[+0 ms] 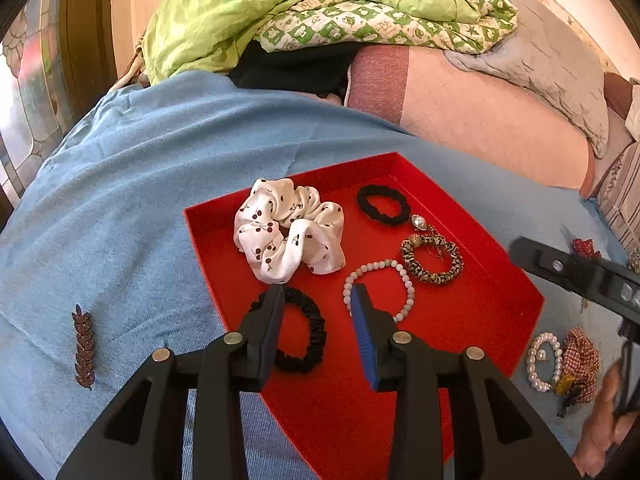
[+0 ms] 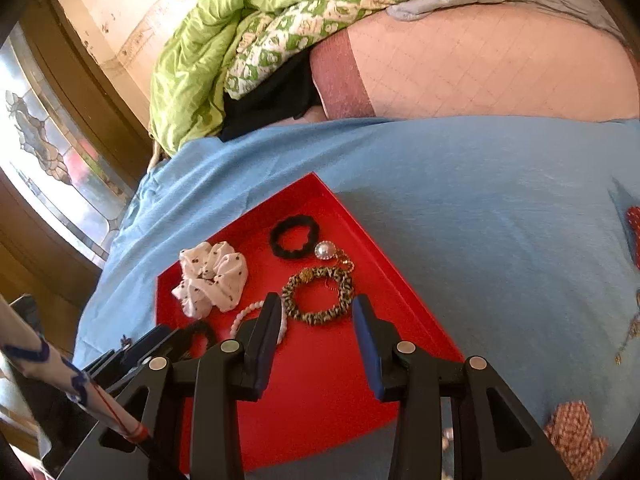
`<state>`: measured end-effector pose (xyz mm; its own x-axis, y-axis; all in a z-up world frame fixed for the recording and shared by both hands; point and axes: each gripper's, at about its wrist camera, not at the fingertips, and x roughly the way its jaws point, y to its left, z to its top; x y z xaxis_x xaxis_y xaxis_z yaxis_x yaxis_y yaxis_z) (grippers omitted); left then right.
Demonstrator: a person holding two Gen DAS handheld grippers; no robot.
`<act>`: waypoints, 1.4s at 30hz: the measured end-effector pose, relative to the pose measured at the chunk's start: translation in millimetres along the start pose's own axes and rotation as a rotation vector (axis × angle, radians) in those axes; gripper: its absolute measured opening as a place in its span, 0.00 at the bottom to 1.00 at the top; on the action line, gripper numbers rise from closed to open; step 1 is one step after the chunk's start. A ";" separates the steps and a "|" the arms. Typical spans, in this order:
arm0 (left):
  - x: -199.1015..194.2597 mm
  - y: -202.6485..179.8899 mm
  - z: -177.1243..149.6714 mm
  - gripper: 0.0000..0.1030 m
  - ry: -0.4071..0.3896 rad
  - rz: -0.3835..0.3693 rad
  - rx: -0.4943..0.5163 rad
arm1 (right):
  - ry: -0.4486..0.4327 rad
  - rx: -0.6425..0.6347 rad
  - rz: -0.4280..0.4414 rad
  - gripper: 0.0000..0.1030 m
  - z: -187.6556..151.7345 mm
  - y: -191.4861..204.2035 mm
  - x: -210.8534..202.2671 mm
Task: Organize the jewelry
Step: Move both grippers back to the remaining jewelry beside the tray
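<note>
We hold both grippers over the red tray (image 1: 500, 280) on the blue cloth (image 1: 120, 200), and both stand open with nothing between the pads. The left gripper (image 1: 318, 292) hangs above the black scrunchie (image 1: 304, 332) at the tray's 7 o'clock; the right gripper (image 2: 316, 304) points at the leopard band (image 2: 320, 300) near 3 o'clock. Already in the tray lie the cherry scrunchie (image 1: 288, 232), the pale bead bracelet (image 1: 380, 288) and a pearl earring (image 1: 419, 222). Outside, at the tray's 4 o'clock, wait the pearl bracelet (image 1: 544, 360) and the checked scrunchie (image 1: 580, 360); the leaf clip (image 1: 84, 348) lies at 9 o'clock. We judge the pearls light, hard and slippery, best pinched across one strand; the fabric is soft and forgiving anywhere.
</note>
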<state>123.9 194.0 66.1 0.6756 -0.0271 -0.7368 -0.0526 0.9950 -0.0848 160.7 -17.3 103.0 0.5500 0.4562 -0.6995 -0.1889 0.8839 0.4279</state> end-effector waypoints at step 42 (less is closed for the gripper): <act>-14.9 -20.0 -3.4 0.71 -0.096 0.190 0.099 | 0.006 -0.050 -0.171 0.59 -83.5 -50.6 -67.6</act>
<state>112.4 174.2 76.4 0.7277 0.1662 -0.6655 -0.1161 0.9860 0.1193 65.2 -84.3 80.9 0.5724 0.2993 -0.7634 -0.1337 0.9526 0.2732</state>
